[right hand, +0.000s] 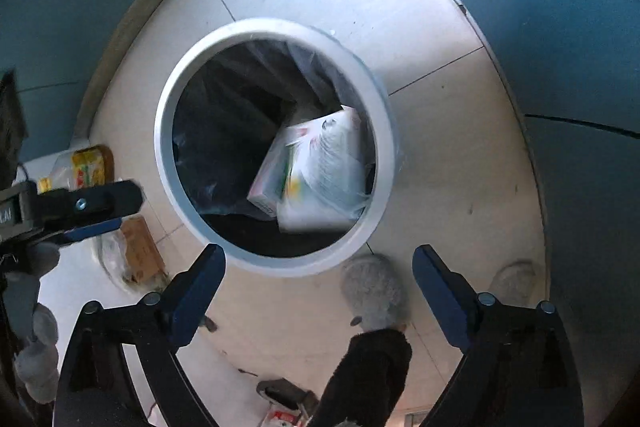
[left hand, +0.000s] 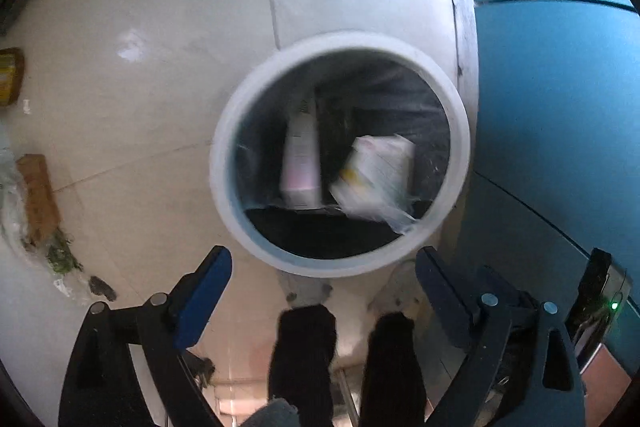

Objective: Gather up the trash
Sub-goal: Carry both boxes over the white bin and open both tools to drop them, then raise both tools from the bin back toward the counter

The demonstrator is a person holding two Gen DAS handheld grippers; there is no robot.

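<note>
Fingers: left gripper [left hand: 323, 263] spread wide, nothing between the blue pads; right gripper [right hand: 319, 261] likewise spread and empty, both poised above the bin. Round bin [left hand: 224, 163], white rim, dark liner, standing on pale tile floor [left hand: 152, 7] beside a blue wall [left hand: 560, 107]. Contents: white bagged packet [right hand: 320, 167] at 4 o'clock inside the bin; pale carton [left hand: 301, 151], blurred, to its 9 o'clock. Loose on floor, 9 o'clock of the bin: brown box [right hand: 140, 251], yellow packet [right hand: 90, 167].

The tiled floor [right hand: 420, 39] carries a white-rimmed bin [right hand: 276, 267]; a brown box [right hand: 140, 251] lies beside it.
</note>
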